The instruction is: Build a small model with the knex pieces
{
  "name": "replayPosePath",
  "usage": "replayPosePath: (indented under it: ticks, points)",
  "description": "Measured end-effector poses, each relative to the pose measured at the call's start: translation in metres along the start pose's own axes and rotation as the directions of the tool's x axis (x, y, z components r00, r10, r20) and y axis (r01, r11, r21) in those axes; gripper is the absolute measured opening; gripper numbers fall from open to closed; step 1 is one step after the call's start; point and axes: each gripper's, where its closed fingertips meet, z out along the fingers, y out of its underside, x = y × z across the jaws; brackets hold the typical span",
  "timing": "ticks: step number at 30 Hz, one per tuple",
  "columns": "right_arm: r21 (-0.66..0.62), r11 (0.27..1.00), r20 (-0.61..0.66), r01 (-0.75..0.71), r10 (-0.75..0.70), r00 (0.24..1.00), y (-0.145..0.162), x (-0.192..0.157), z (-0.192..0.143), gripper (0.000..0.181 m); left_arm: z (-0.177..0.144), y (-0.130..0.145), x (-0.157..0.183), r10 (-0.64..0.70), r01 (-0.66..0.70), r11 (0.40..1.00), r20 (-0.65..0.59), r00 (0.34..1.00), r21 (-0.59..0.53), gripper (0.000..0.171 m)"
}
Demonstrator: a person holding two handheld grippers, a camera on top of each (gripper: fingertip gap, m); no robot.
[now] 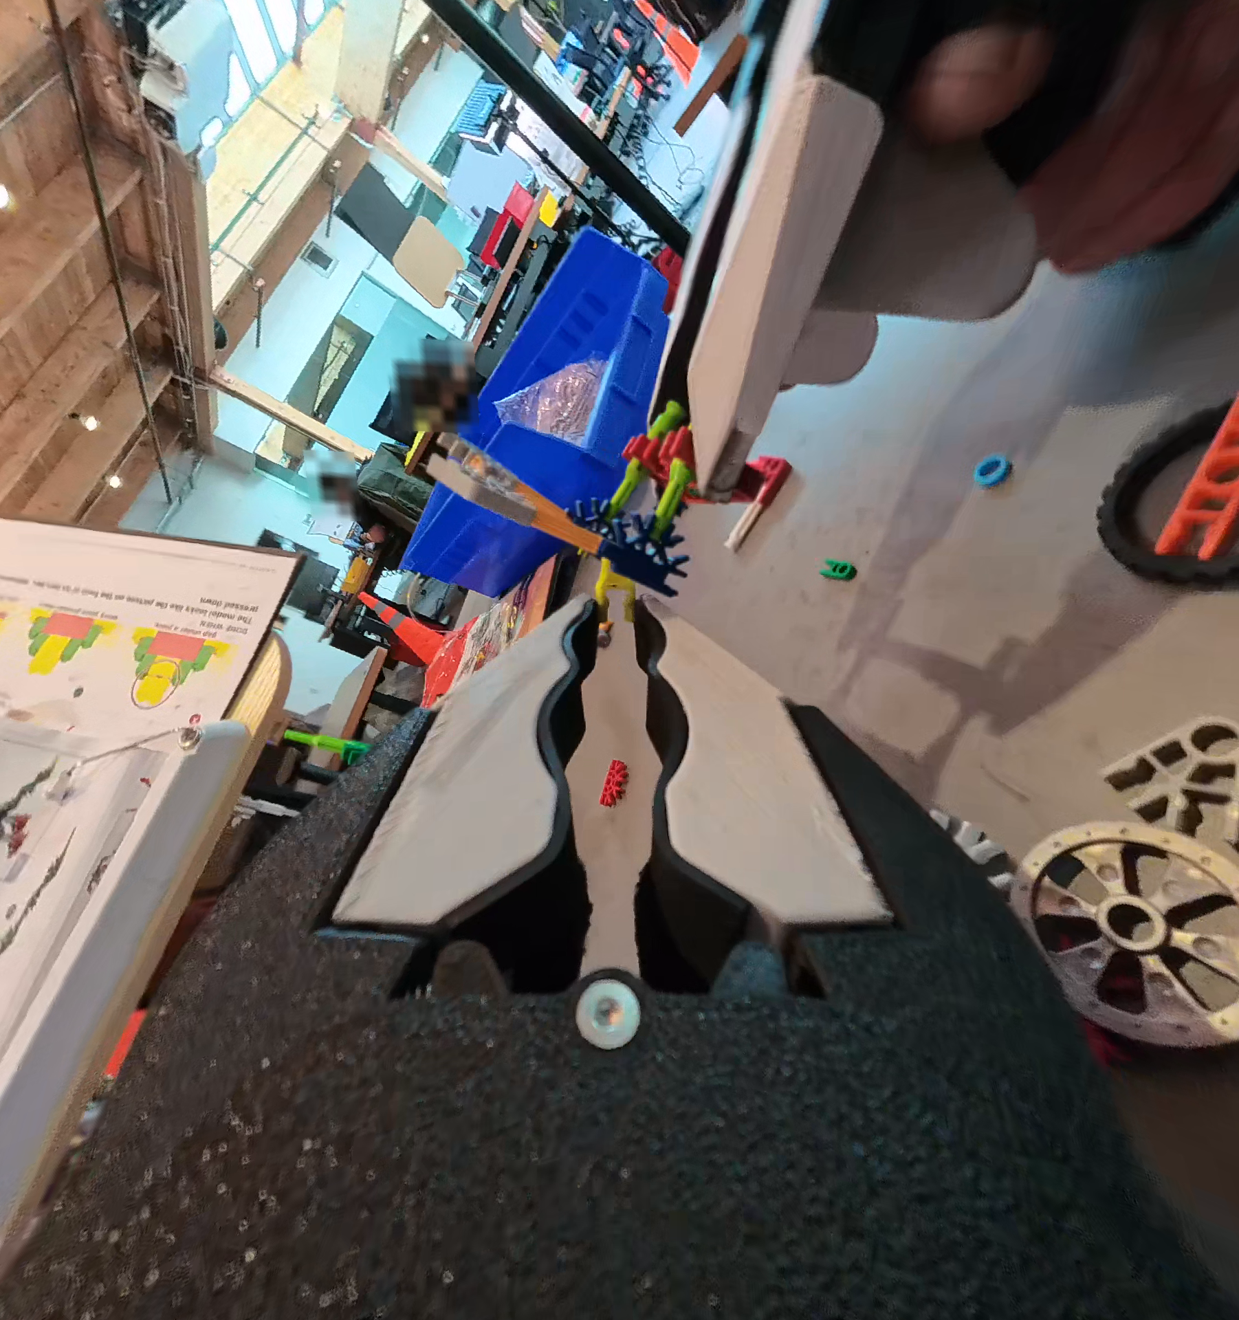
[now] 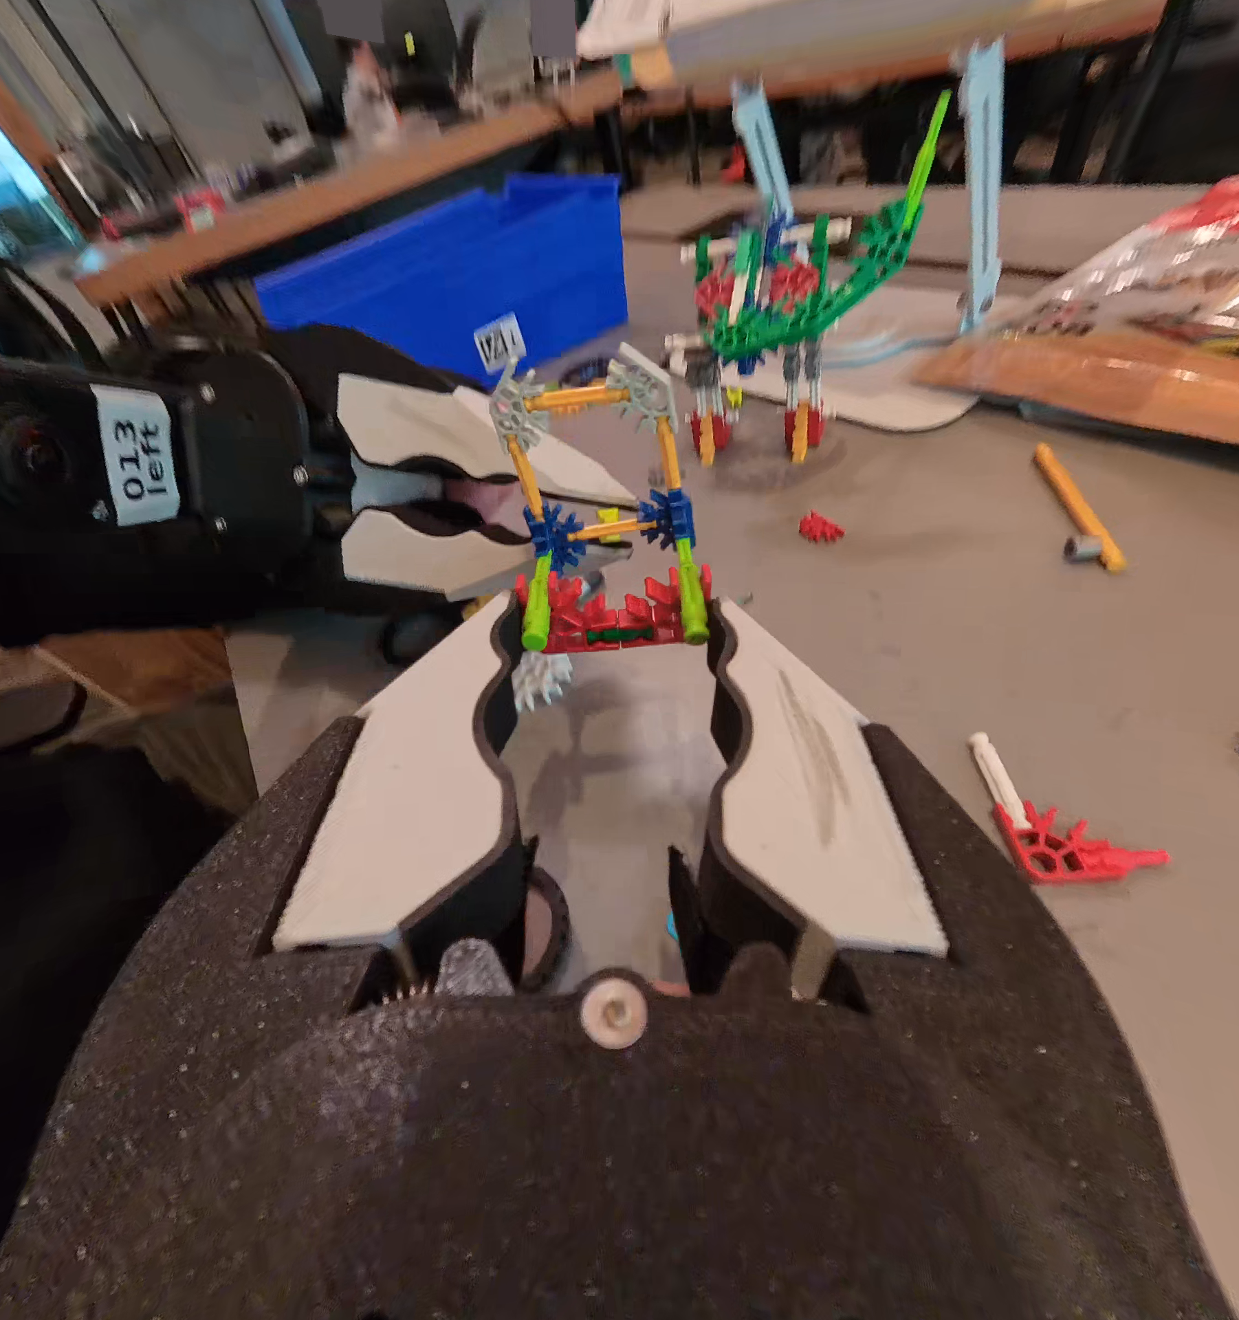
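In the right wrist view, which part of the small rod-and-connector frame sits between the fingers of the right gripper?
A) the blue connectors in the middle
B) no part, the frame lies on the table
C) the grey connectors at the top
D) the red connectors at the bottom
D: the right gripper closes on the red connectors at the bottom of the frame, with the blue and grey connectors above the fingertips.

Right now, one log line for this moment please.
right gripper: shut on red base of rod frame | left gripper: shut on yellow clip | table: loose parts
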Motion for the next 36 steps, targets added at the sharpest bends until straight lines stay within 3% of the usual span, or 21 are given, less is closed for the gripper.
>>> replayPosePath:
  ticks: [4, 10, 20, 32, 36]
  points:
    - [-0.205, 0.979, -0.002, 0.018, -0.019, 1.000, 0.034, 0.009, 0.004, 0.050, 0.009, 0.014, 0.021, 0.131, -0.135, 0.990, -0.070, 0.989, -0.044, 0.007]
    - [-0.450, 0.888, 0.017, 0.091, -0.093, 0.996, 0.073, 0.022, 0.005, 0.050, 0.018, 0.032, 0.049, 0.308, -0.325, 0.943, -0.175, 0.935, -0.073, 0.008]
    - [-0.580, 0.778, 0.133, 0.239, -0.199, 0.971, 0.078, 0.019, 0.000, 0.050, 0.016, 0.042, 0.066, 0.444, -0.489, 0.870, -0.334, 0.832, -0.063, 0.008]
    - [-0.600, 0.763, 0.135, 0.240, -0.199, 0.971, 0.079, 0.014, 0.001, 0.050, 0.005, 0.043, 0.069, 0.386, -0.441, 0.896, -0.397, 0.833, -0.052, 0.010]
    - [-0.592, 0.767, 0.123, 0.246, -0.216, 0.969, 0.074, 0.018, -0.004, 0.050, 0.001, 0.045, 0.060, 0.292, -0.359, 0.930, -0.442, 0.848, -0.076, 0.016]
